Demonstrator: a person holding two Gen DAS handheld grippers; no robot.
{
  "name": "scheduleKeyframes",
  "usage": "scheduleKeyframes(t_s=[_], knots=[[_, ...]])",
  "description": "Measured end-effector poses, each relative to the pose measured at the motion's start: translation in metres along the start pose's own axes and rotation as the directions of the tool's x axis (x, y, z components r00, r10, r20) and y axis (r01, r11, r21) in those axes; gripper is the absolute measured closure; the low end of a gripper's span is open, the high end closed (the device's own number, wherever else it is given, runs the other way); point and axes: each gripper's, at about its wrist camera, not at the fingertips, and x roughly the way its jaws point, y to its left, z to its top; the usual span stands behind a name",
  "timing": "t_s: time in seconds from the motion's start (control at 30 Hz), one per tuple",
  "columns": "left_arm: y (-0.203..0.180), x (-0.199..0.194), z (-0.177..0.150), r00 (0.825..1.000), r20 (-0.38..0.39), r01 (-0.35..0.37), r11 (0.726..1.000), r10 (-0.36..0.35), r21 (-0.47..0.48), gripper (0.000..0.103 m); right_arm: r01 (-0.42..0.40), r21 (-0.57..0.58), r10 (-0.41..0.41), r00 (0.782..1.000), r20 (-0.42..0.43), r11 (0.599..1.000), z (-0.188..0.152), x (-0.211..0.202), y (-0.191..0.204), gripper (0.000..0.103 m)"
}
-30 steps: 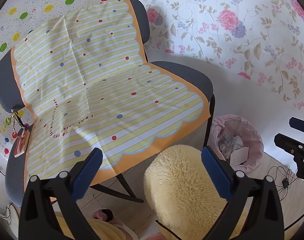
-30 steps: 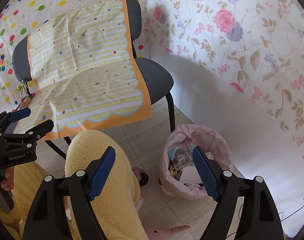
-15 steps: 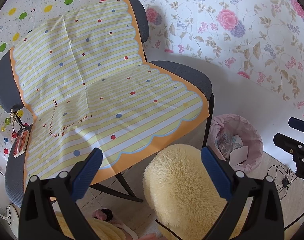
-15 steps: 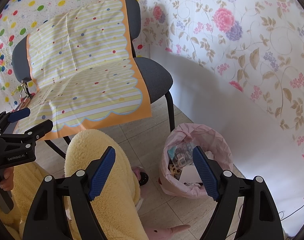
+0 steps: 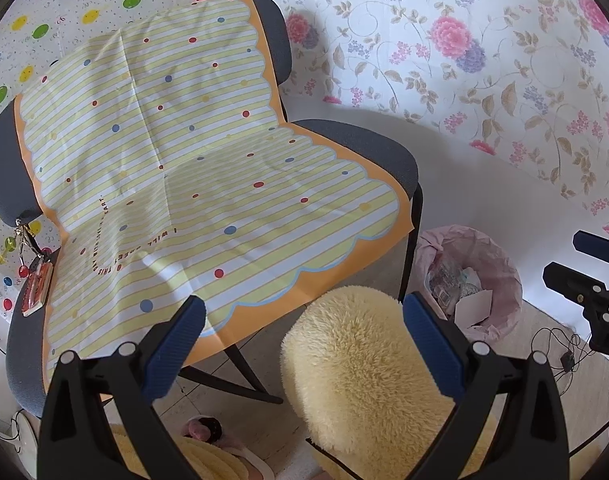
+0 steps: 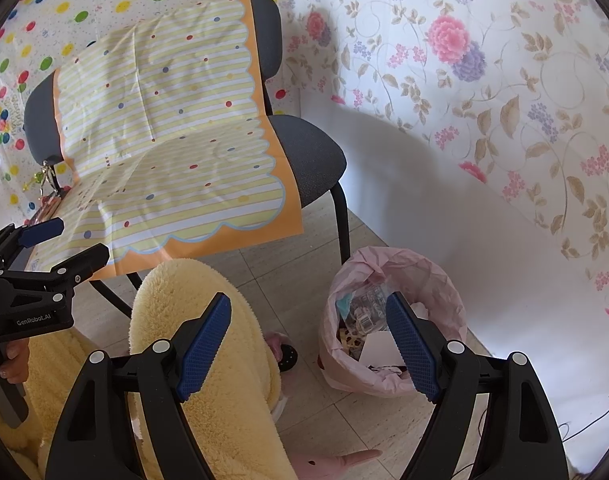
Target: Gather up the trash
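Where the chair [image 5: 388, 160] runs under the striped sheet [image 5: 192, 184], most of its grey woven seat and backrest is hidden; only the edges and the thin black legs show. The sheet is smooth and creased, with yellow stripes, coloured dots and a scalloped orange border; the lettering printed on it is only partly legible. A bunch of charms [image 5: 28, 268] hangs at the chair's left edge, too small to identify.

The bin [image 6: 396, 320] sits at lower centre-right of the right wrist view, on the tiled floor beside the chair's front leg. It is lined with a crinkled pink bag. The trash [image 6: 364, 312] inside it, clear wrappers and white paper, is partly screened by the right gripper's finger.

The right gripper [image 6: 308, 348] has its ribbed blue pads wide apart with nothing between them. The left gripper [image 5: 304, 344] likewise stands spread and empty. In both views the gripper bodies are cut off by the lower frame edge.

A person's leg in fluffy yellow fleece [image 5: 364, 368] fills the lower centre and conceals the floor behind it. A pink slipper [image 6: 282, 354] is half hidden beside it.
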Motion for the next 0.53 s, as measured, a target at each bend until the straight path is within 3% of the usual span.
scheduleKeyframes(t_s=[0.2,0.33,0.53], knots=[[0.003,0.0,0.0,1.0,0.007,0.017,1.0,-0.017,-0.013,0.007,-0.002,0.001,0.002,1.0,-0.003,1.0,-0.002,0.004,0.003,0.023],[0.017,0.012,0.002,0.999,-0.038,0.021,0.998,-0.023,-0.065,0.007,-0.03,-0.003,0.029,0.999,-0.016,1.0,0.002,0.018,0.009,0.023],[0.07,0.032,0.0,0.994,-0.101,-0.068,0.982,0.05,-0.178,0.007,-0.184,-0.019,0.184,0.983,-0.01,0.983,0.037,0.044,0.04,0.023]])
